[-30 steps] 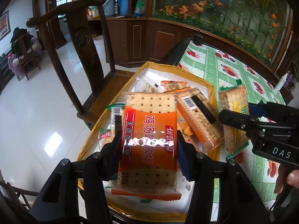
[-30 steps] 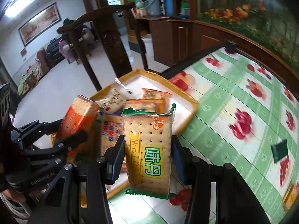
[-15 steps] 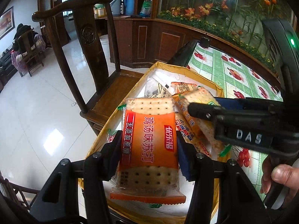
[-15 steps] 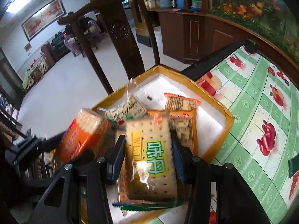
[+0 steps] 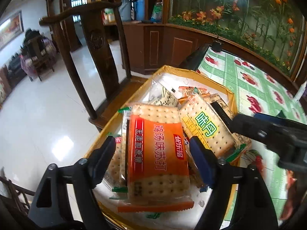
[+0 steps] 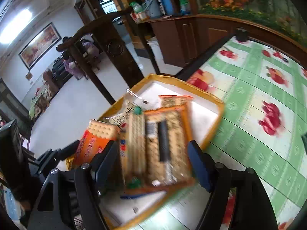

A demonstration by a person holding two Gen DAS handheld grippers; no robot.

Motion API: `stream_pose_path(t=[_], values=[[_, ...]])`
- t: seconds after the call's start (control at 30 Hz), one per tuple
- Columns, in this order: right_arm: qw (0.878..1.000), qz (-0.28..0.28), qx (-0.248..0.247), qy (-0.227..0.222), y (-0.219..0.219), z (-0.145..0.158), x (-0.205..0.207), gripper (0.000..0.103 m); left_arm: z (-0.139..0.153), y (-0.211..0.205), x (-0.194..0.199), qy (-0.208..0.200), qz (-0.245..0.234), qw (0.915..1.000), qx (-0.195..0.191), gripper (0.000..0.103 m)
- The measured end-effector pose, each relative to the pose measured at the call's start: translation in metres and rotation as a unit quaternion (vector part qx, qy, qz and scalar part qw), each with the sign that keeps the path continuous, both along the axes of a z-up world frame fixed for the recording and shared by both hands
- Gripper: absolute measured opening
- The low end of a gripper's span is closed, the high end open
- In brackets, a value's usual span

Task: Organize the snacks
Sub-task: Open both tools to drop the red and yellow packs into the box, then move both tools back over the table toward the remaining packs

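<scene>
Your orange cracker pack lies in the tray, long axis running near to far. Your left gripper is opening, pads now clear of it. Your right gripper is opening too, having dropped the yellow pack it carried 1 second ago.

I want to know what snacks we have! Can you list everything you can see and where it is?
orange cracker pack: one, orange and red, lying in the tray between the left tool's fingers, pads off it
yellow cracker pack: one, yellow with green writing, in the tray to the right of the orange one
other snack packs: several, mostly orange and tan, piled in the tray; exact count unclear
tray: one, yellow rim, white inside, at the table's edge
tablecloth: one, green checks with red fruit
chair: one, dark wood, beside the table
left tool: black, jaws opening
right tool: black, jaws opening above the pile
</scene>
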State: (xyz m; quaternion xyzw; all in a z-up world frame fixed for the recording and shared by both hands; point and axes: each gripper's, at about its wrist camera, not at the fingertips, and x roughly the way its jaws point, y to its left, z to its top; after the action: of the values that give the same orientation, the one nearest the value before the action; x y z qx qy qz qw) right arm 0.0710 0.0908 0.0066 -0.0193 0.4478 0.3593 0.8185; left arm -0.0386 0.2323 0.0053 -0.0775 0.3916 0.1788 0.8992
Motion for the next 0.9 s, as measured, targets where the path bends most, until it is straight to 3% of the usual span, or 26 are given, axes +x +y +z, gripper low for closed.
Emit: stream_pose_path(t=[0.4,0.9], values=[[0.999,-0.049,-0.023,0.002,-0.062,-0.011,-0.015,0.08,0.013,-0.031,0.0,-0.027,-0.008,0.9994,0.02,0.087],[0.99,-0.131,-0.039,0.014,-0.157,-0.026,-0.027,0.08,0.012,-0.128,0.021,-0.019,-0.109,0.9938,0.013,0.087]])
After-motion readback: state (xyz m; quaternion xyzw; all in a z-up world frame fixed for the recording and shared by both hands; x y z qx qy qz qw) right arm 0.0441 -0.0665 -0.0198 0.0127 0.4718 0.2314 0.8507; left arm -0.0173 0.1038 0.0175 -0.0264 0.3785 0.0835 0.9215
